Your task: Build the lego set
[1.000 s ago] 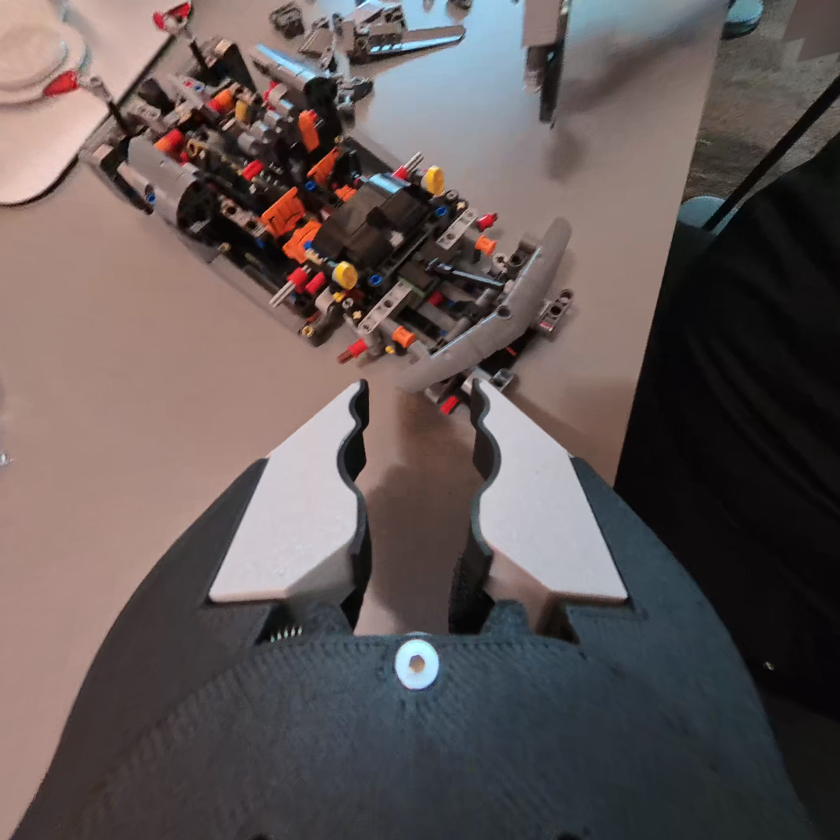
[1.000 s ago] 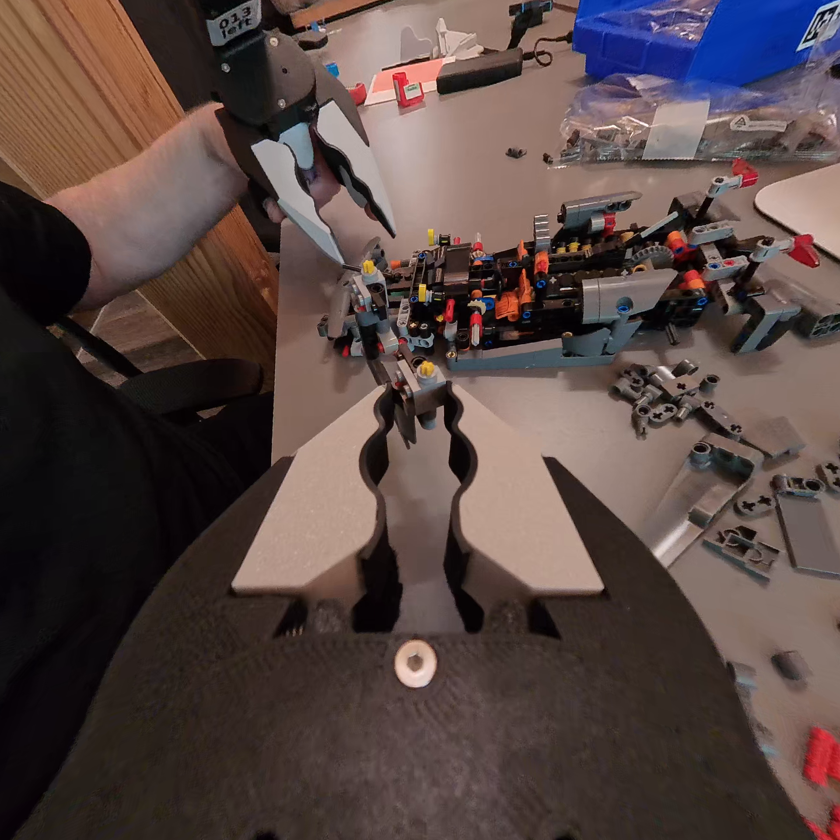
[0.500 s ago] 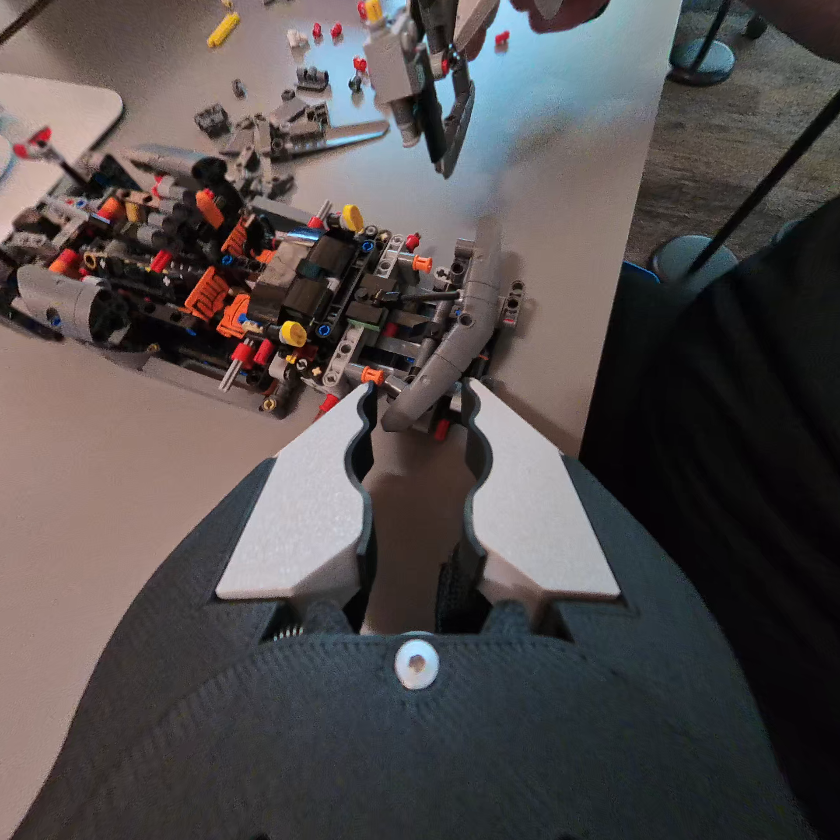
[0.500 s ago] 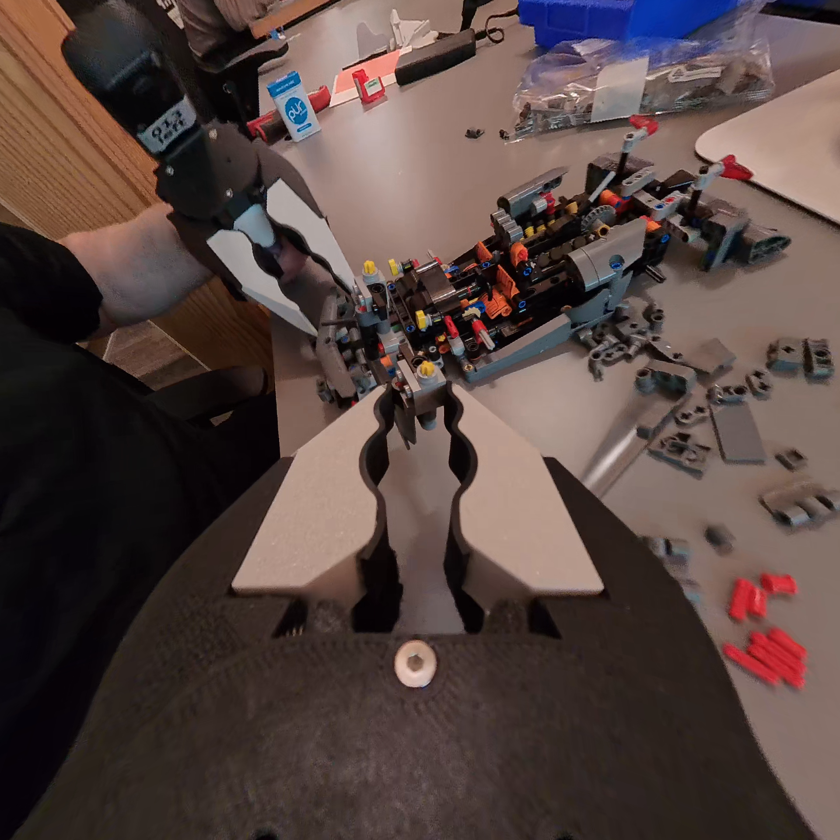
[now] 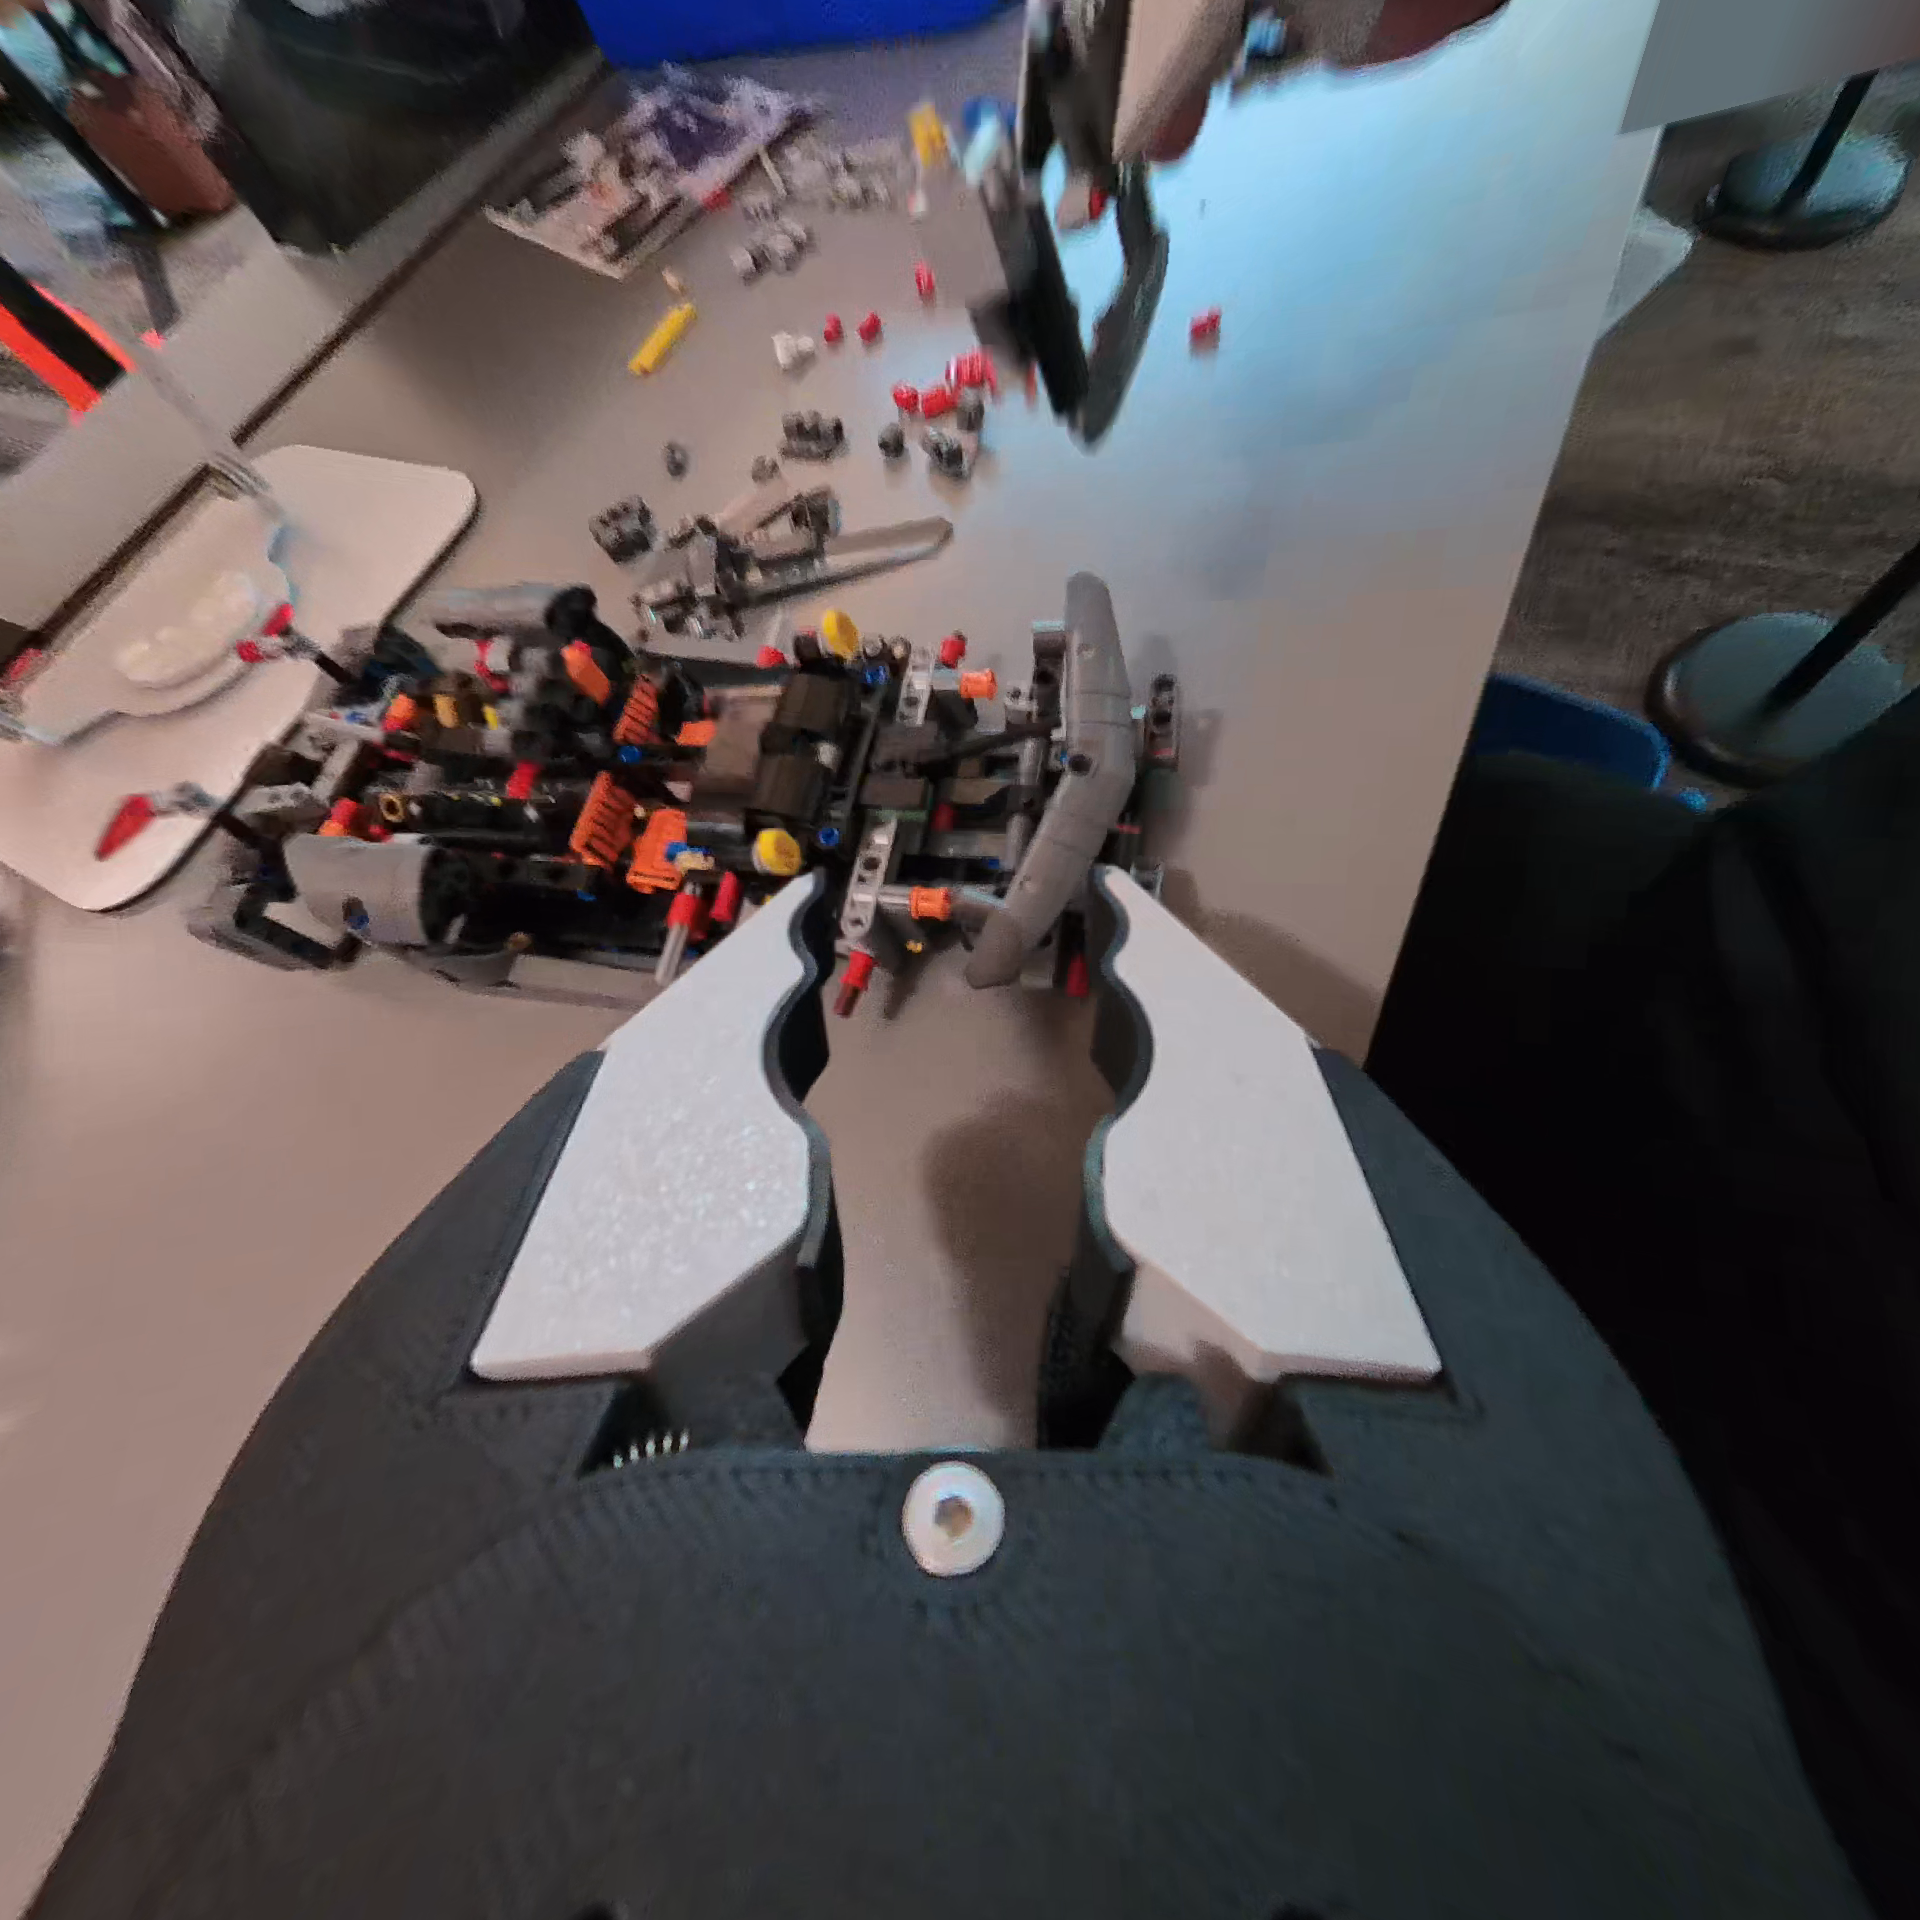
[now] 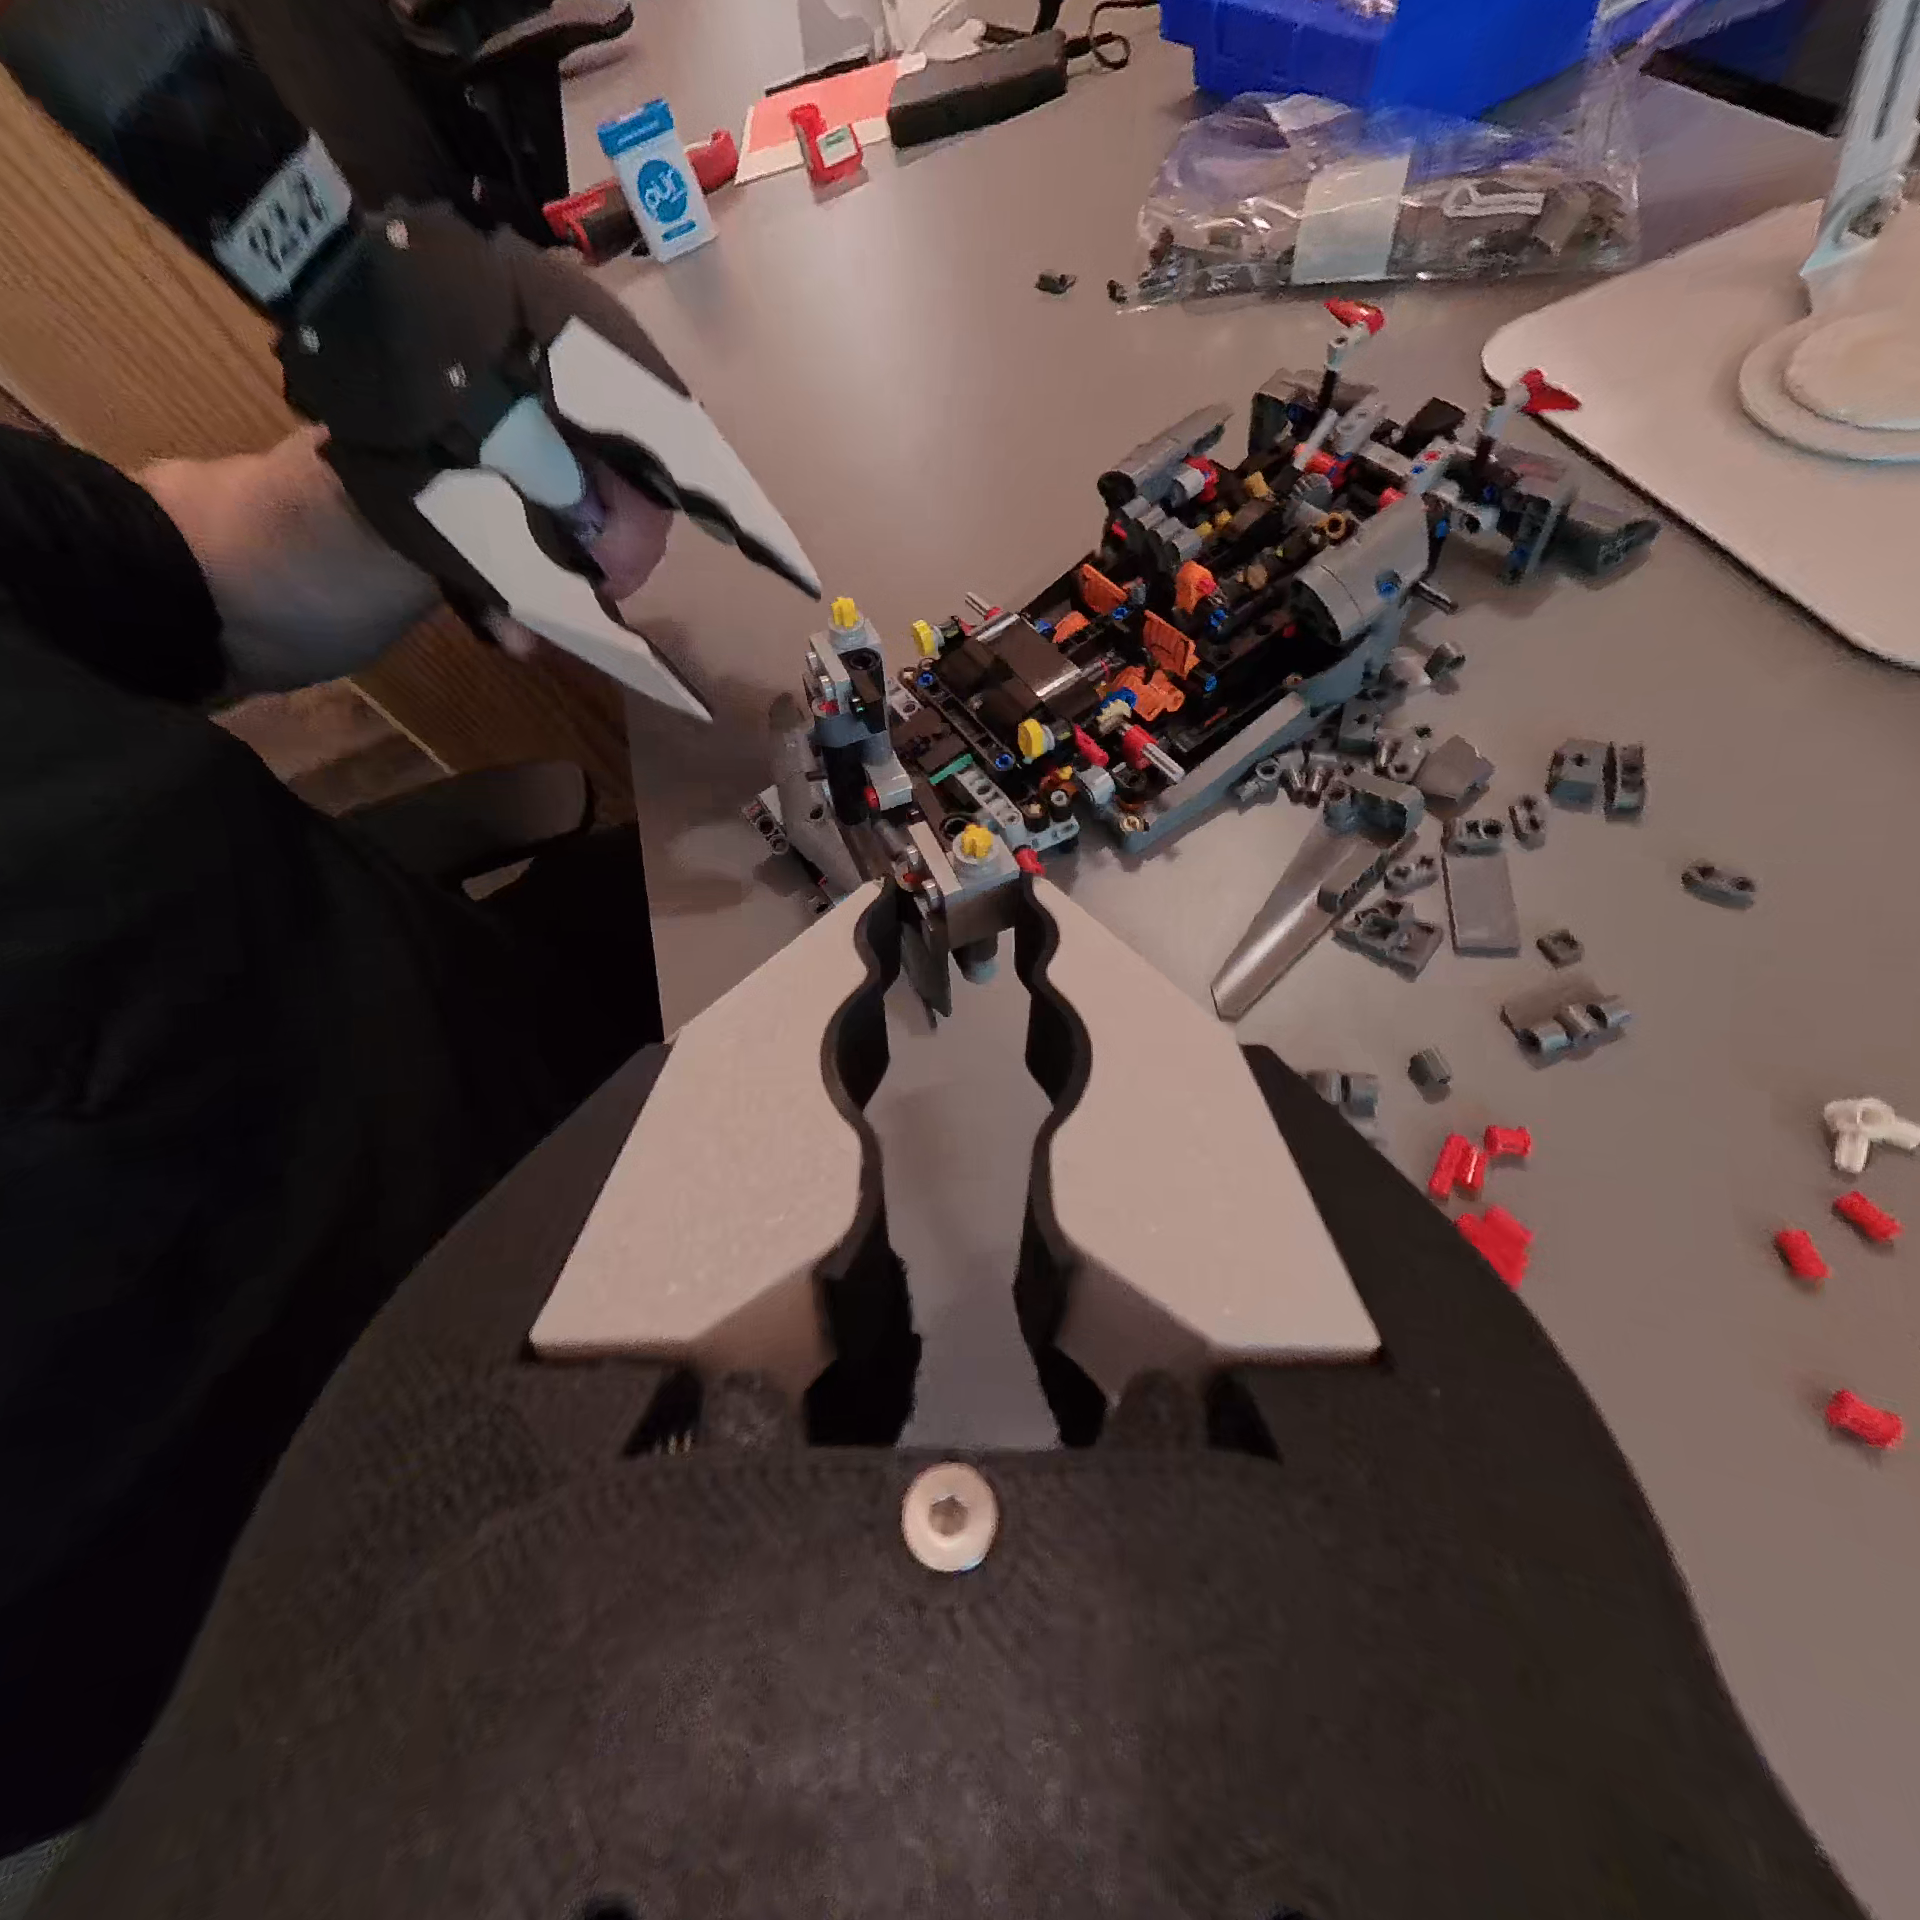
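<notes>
A long brick-built car chassis (image 5: 675, 790) in black, grey and orange lies on the grey table (image 5: 312, 1091). A curved grey panel (image 5: 1081, 790) crosses its near end. My left gripper (image 5: 961, 914) is open, its fingertips on either side of that near end and pressing on nothing. It also shows in the right wrist view (image 6: 753, 649), open beside the chassis (image 6: 1143, 665). My right gripper (image 6: 956, 904) is shut on a small grey brick sub-assembly (image 6: 971, 894) with a yellow pin on top, held just above the chassis's near corner. It shows blurred in the left wrist view (image 5: 1081, 260).
Loose grey parts (image 6: 1382, 873) and red pins (image 6: 1486, 1195) lie scattered right of the chassis. A clear bag of parts (image 6: 1382, 197) and a blue bin (image 6: 1382, 42) stand at the back. A white pad (image 6: 1704, 416) lies far right. The table edge (image 5: 1455, 727) runs close by, beside a person in black. One gripper's finger ends stand about 15 cm off the other's.
My left gripper has come closer to the chassis's near end and stays open. My right gripper has swung around the chassis with the grey sub-assembly still held in its fingers.
</notes>
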`<state>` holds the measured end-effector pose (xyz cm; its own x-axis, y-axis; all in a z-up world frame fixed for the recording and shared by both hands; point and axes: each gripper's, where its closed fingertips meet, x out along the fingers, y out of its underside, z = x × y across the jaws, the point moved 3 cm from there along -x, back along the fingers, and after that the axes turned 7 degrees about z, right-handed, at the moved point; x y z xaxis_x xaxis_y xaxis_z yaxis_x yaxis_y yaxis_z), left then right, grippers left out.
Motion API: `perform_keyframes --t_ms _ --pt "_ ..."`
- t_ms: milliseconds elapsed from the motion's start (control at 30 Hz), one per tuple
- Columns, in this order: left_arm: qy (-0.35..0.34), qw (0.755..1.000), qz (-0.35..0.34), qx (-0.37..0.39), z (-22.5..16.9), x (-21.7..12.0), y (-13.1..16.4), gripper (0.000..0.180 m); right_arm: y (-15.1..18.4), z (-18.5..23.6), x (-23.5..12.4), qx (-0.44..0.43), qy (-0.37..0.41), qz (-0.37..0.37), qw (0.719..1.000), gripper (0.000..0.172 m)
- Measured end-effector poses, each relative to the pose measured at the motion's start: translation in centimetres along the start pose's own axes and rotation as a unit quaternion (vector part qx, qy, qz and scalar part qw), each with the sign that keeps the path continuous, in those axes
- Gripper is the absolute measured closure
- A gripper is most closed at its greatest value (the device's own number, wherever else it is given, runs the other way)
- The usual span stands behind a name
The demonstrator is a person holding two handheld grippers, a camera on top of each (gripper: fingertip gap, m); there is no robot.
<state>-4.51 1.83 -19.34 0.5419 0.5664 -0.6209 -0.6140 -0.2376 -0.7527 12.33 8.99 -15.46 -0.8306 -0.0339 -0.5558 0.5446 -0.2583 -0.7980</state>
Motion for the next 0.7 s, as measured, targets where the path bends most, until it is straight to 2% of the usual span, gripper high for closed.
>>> perform_keyframes --t_ms 33,167,233,500,533,633,700 --pt "0.006 1.0 -0.019 -0.009 0.1 -0.7 -0.8 0.133 -0.4 0.2 0.3 -0.013 0.0 0.004 1.0 0.154" --pt "0.053 0.989 -0.121 -0.062 0.4 -1.5 -4.3 0.128 -2.2 1.6 2.1 -0.045 -0.019 0.011 0.999 0.154" --pt "0.088 0.98 -0.147 -0.099 0.6 -1.1 -5.1 0.127 -2.8 2.5 3.2 -0.057 -0.035 0.017 0.998 0.154" --pt "0.163 0.96 -0.169 -0.152 0.4 -0.1 -4.7 0.164 -3.9 3.6 5.5 -0.057 -0.055 0.02 0.997 0.154" --pt "0.162 0.96 -0.166 -0.158 0.6 0.0 -4.5 0.164 -4.0 3.4 5.6 -0.058 -0.048 0.018 0.997 0.153" --pt "0.17 0.948 -0.176 -0.205 1.6 -0.1 -4.4 0.166 -4.8 2.3 5.0 -0.087 0.031 -0.003 0.996 0.121" --pt "0.194 0.933 -0.178 -0.245 2.4 -0.2 -4.2 0.165 -5.4 2.3 3.4 -0.196 0.136 -0.018 0.971 0.126"
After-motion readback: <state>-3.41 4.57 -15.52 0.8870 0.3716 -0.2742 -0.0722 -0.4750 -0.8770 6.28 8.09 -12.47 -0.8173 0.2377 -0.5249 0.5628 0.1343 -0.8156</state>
